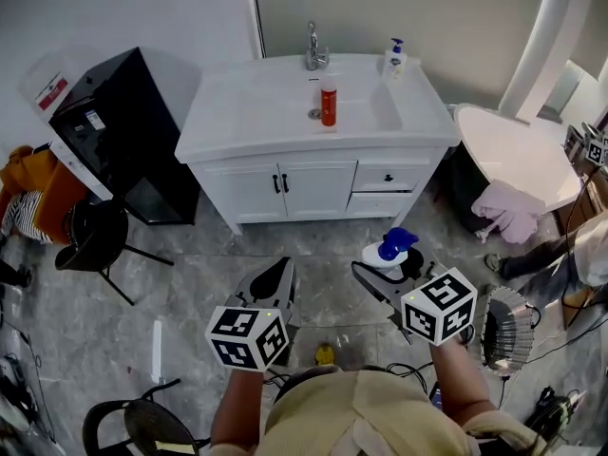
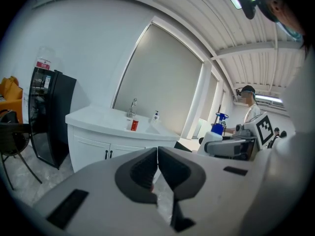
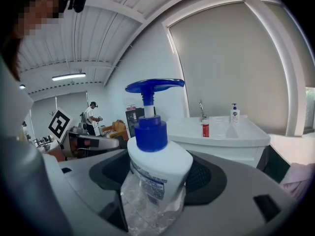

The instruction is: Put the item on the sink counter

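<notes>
On grey marbled floor in front of the sink counter, the left gripper had its jaws pressed together with nothing between them. The right gripper was clamped on a white pump bottle with a blue head, held well short of the counter. The bottle's label print was too small to read. In the counter's basin stood a red bottle, with a faucet behind it and a soap dispenser at the back right corner. A black cabinet stood left of the counter and a white bathtub right of it.

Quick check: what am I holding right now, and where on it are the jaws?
The right gripper holds the white pump bottle by its body, below the blue pump. The left gripper is shut on nothing.
</notes>
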The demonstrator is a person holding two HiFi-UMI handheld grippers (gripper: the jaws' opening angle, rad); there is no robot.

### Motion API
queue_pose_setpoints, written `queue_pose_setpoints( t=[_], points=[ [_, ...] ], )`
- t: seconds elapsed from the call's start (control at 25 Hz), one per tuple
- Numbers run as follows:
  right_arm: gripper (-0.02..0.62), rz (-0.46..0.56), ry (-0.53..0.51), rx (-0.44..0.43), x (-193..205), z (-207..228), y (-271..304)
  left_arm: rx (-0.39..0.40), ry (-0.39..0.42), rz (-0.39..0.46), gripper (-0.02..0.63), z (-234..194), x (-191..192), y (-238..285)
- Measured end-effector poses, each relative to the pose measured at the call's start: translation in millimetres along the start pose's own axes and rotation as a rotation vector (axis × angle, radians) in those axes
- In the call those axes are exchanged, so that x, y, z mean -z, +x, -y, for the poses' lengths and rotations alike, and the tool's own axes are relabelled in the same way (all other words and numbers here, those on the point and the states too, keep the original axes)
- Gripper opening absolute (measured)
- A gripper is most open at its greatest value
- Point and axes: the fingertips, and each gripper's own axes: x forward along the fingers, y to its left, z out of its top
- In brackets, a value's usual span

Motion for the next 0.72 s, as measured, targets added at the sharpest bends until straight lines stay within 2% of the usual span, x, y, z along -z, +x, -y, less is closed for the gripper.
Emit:
queue_pose_setpoints(
  t=[0.4,0.72],
  points=[
    [0.345,-0.009,-0.008,0.020,-12.8,2.3,25.9,0.006,0.001,-0.011,0.038,-25.9,-7.9,9.3],
    [0.343,0.001,-0.008,0.002,-26.2,27.4,54.8,-0.016,-0.006,-0.002,0.038,-41.7,-20.6,36.6]
  ],
)
